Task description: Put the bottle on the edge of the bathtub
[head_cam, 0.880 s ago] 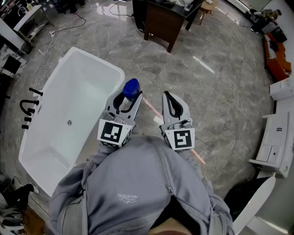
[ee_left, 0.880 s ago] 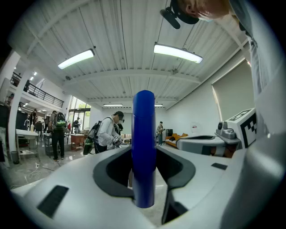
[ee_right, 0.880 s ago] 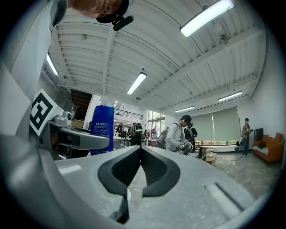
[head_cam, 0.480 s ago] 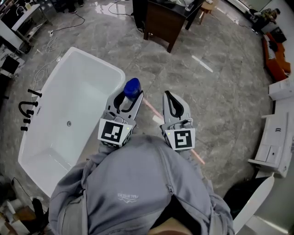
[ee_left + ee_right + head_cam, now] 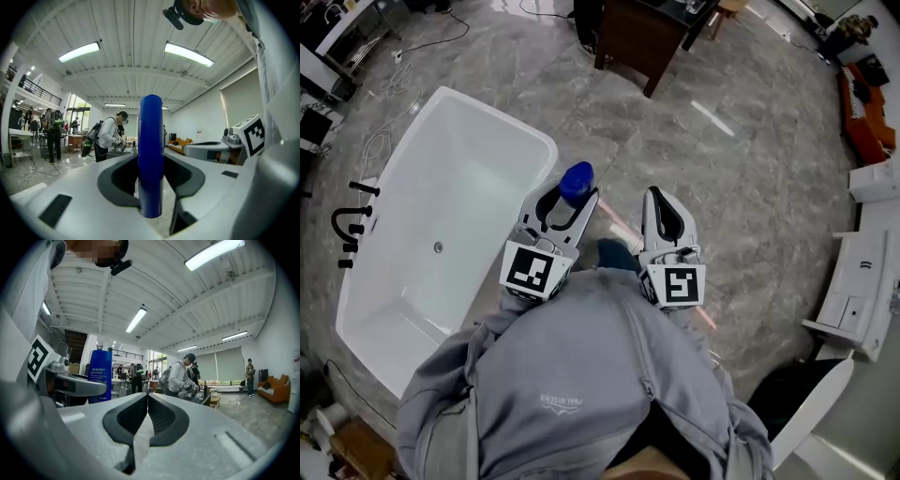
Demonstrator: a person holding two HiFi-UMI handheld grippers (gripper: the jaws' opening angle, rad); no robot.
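My left gripper (image 5: 569, 195) is shut on a blue bottle (image 5: 576, 181) and holds it upright in the air. In the left gripper view the blue bottle (image 5: 150, 154) stands between the two jaws. It hangs just right of the near right corner of the white bathtub (image 5: 547, 148), over the floor. My right gripper (image 5: 657, 201) is shut with nothing in it, right of the left one. In the right gripper view its fingertips (image 5: 146, 396) meet, and the bottle (image 5: 100, 376) shows at the left.
Grey marble floor lies around the tub. A black tap (image 5: 349, 223) stands at the tub's left side. A dark wooden cabinet (image 5: 636, 33) is at the top, white furniture (image 5: 861, 281) at the right. Several people (image 5: 111, 136) stand far off in the hall.
Both grippers and the bottle have shifted slightly right and forward in the head view. The grip on the bottle is unchanged.
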